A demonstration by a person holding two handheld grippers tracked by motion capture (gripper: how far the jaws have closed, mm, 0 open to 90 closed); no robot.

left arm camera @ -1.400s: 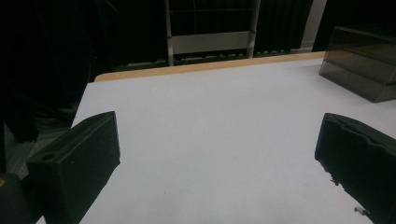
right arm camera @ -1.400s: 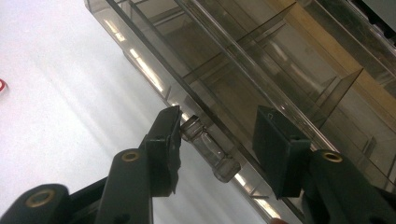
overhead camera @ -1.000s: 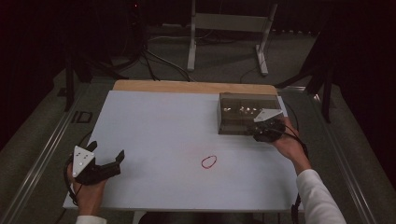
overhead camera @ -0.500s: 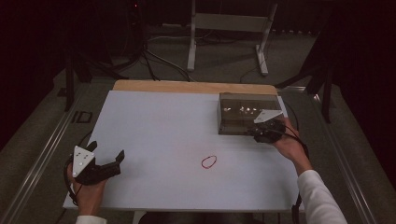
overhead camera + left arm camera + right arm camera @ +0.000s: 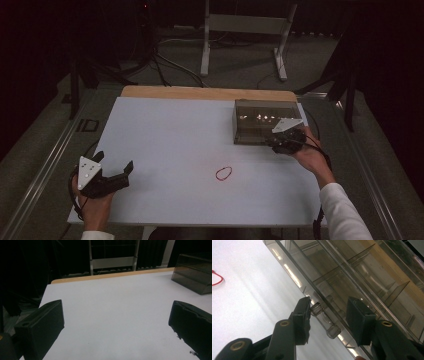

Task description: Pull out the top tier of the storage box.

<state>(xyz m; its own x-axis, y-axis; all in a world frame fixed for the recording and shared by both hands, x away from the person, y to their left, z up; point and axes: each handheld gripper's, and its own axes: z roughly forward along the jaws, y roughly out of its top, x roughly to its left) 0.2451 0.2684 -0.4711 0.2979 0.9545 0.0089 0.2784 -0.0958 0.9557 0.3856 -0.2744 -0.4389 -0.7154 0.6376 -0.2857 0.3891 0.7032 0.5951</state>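
Straddling drawer handle [image 5: 323,319], right gripper [image 5: 329,315].

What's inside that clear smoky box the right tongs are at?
The smoky clear box shows thin dividers splitting it into compartments, and those in sight look empty. Its far end is out of frame. The right tongs straddle its clear front handle.

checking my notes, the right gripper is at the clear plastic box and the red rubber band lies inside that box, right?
Not quite. The right gripper is at the clear plastic box, but the red rubber band lies loose on the white table, apart from the box. The high view shows it.
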